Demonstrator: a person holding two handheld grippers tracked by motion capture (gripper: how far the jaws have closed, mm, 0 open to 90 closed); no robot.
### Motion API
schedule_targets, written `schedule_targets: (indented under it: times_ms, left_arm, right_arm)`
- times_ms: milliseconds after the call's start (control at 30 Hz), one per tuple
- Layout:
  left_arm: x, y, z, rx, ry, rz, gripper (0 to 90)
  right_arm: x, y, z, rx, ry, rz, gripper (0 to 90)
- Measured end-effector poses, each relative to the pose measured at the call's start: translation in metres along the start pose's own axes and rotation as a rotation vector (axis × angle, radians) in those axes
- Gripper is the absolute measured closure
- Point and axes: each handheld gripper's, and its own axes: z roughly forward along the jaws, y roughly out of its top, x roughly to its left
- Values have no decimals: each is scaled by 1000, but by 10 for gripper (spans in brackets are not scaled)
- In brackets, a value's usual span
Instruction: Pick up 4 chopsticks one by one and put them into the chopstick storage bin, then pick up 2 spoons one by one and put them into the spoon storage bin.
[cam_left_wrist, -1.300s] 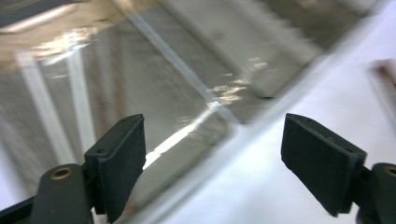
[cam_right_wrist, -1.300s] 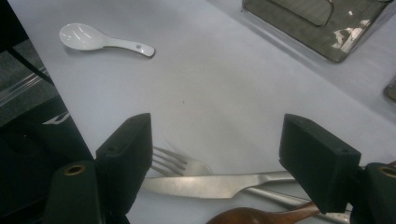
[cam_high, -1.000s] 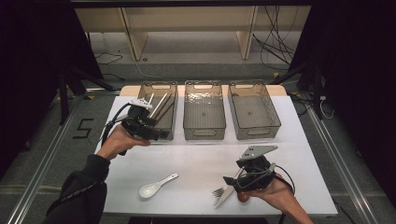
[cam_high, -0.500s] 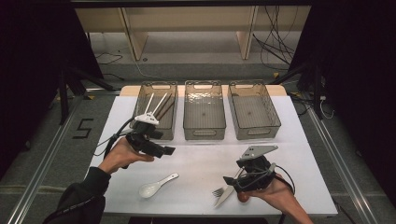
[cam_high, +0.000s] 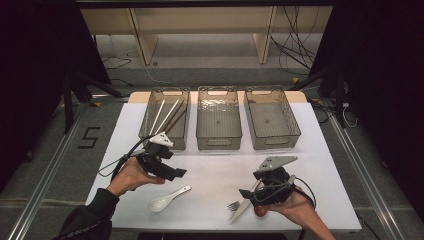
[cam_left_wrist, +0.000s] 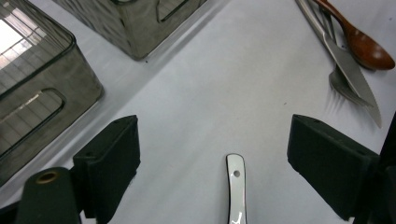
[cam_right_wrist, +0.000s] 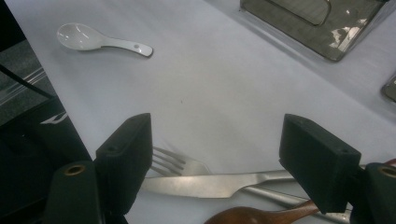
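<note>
A: What sits nearest on the table (cam_high: 325, 165)?
B: The right tool (cam_high: 243, 192), spread wide and empty, hovers over the knife (cam_right_wrist: 210, 184), fork (cam_right_wrist: 175, 164) and brown spoon (cam_right_wrist: 261, 214).
A: And further off?
B: The left tool (cam_high: 181, 172), also wide apart and empty, hangs above the white spoon (cam_high: 167, 199)'s handle. Beyond stand three bins; chopsticks (cam_high: 167, 116) lie in the left bin (cam_high: 152, 131).

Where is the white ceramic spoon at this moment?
In the high view the white spoon lies on the table near its front edge, just below the left gripper and left of the fork.
</note>
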Motion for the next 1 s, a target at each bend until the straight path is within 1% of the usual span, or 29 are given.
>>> schedule_targets:
  times_ms: [67,133,233,300,367,467,533,633,700,767,867,933,1000]
  left_arm:
    - [0,-3,2,11,2,-8,165]
    - [0,-5,3,30,4,-6,165]
    - [-1,-8,6,40,6,-13,165]
    - [-2,-9,7,51,5,-10,165]
    - [-4,-10,9,65,9,-4,165]
    - [-9,-13,11,88,31,21,165]
    - [-11,-16,13,105,29,26,166]
    - [-15,-20,18,148,39,44,165]
    - [-15,-21,22,168,47,52,166]
    - [-16,-24,26,190,42,47,166]
    - [-17,-27,31,222,52,61,166]
    - [-18,-27,32,226,59,64,166]
    - [-17,-27,32,239,56,65,168]
  right_arm:
    - [0,0,0,0,1,-1,266]
    - [-1,0,0,0,3,1,266]
    - [-1,-1,0,-1,3,1,266]
    - [-2,-1,0,1,2,1,267]
    - [-2,-1,0,1,4,2,266]
    - [-2,-1,1,0,5,-1,266]
    - [-3,-1,1,1,7,0,267]
    - [-3,-2,2,3,6,-1,266]
    - [-3,-2,1,5,6,0,267]
    - [-3,-2,1,4,3,2,267]
    - [-2,-2,0,2,2,2,267]
    - [-1,-2,1,4,2,-1,266]
    - [-1,-2,1,7,2,-3,266]
